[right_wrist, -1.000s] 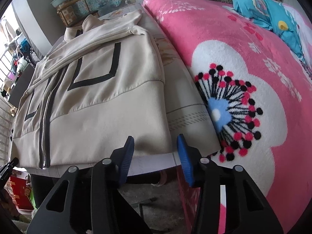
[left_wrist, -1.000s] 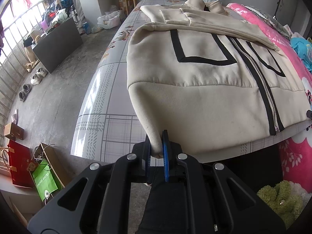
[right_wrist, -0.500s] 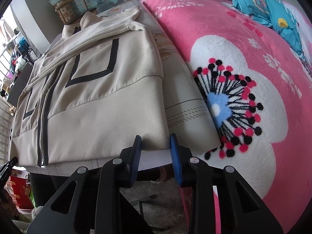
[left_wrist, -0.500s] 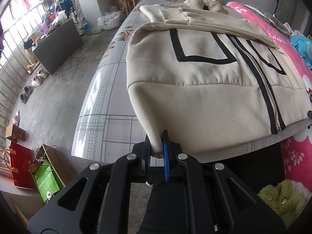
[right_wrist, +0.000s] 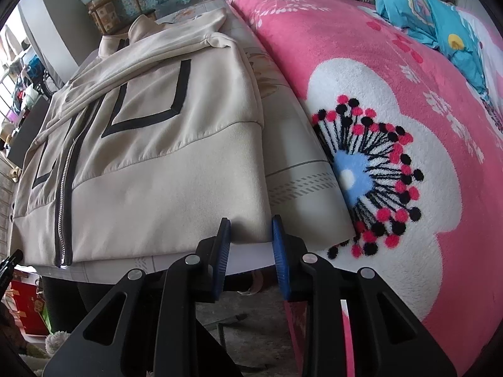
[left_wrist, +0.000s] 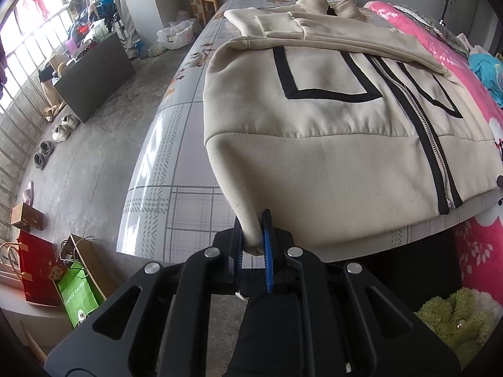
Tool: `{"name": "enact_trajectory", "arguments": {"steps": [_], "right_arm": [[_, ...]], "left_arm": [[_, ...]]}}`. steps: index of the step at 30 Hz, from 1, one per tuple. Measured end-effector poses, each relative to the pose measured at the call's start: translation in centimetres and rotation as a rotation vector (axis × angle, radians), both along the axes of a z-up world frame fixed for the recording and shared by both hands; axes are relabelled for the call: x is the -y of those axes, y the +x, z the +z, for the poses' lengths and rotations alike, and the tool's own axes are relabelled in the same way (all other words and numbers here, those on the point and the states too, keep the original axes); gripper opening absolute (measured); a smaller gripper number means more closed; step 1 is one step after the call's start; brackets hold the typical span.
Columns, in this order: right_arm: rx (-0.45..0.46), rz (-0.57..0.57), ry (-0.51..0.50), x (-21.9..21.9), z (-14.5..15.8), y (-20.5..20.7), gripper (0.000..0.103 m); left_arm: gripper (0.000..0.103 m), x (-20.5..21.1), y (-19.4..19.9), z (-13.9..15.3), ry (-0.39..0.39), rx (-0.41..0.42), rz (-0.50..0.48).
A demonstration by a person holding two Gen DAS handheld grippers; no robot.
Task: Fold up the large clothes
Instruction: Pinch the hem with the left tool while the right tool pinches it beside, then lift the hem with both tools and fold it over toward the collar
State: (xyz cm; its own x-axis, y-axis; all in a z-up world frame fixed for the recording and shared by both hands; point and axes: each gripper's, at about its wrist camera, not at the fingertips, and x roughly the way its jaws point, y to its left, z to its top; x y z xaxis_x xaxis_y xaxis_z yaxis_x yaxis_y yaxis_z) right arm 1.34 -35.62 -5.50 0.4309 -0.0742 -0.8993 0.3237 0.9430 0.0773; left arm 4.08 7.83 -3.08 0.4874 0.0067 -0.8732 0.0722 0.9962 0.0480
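- Beige fleece makes up the jacket [left_wrist: 330, 163], which is laid flat, front up, on a table covered with a grey checked cloth [left_wrist: 176, 207]; its hem is at the near edge and its collar at the far end.
- Black square outlines and a black zip band are seen on the front, and both sleeves are folded across the chest.
- The near left hem corner is pinched between the blue pads of the left gripper [left_wrist: 254, 235], whose jaws are closed tight on the fabric.
- The near right hem corner is seen between the jaws of the right gripper [right_wrist: 250, 235]; a narrow gap is left, and whether the pads press the fabric cannot be told.
- A pink flowered blanket [right_wrist: 393, 110] is spread just right of the table.
- Paper bags [left_wrist: 59, 270] and shoes [left_wrist: 63, 128] are seen on the concrete floor at left.
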Motion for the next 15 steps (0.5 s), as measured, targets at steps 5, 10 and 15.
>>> {"name": "enact_trajectory", "arguments": {"steps": [5, 10, 15], "right_arm": [[-0.004, 0.004, -0.013, -0.10, -0.05, 0.07, 0.026], [-0.004, 0.010, -0.032, -0.36, -0.08, 0.08, 0.026], [-0.004, 0.015, -0.041, -0.35, -0.07, 0.05, 0.025]], "left_arm": [[0.011, 0.09, 0.03, 0.01, 0.002, 0.000, 0.000], [0.011, 0.11, 0.01, -0.02, 0.005, 0.003, 0.000], [0.012, 0.20, -0.10, -0.06, 0.019, 0.010, -0.002]]}}
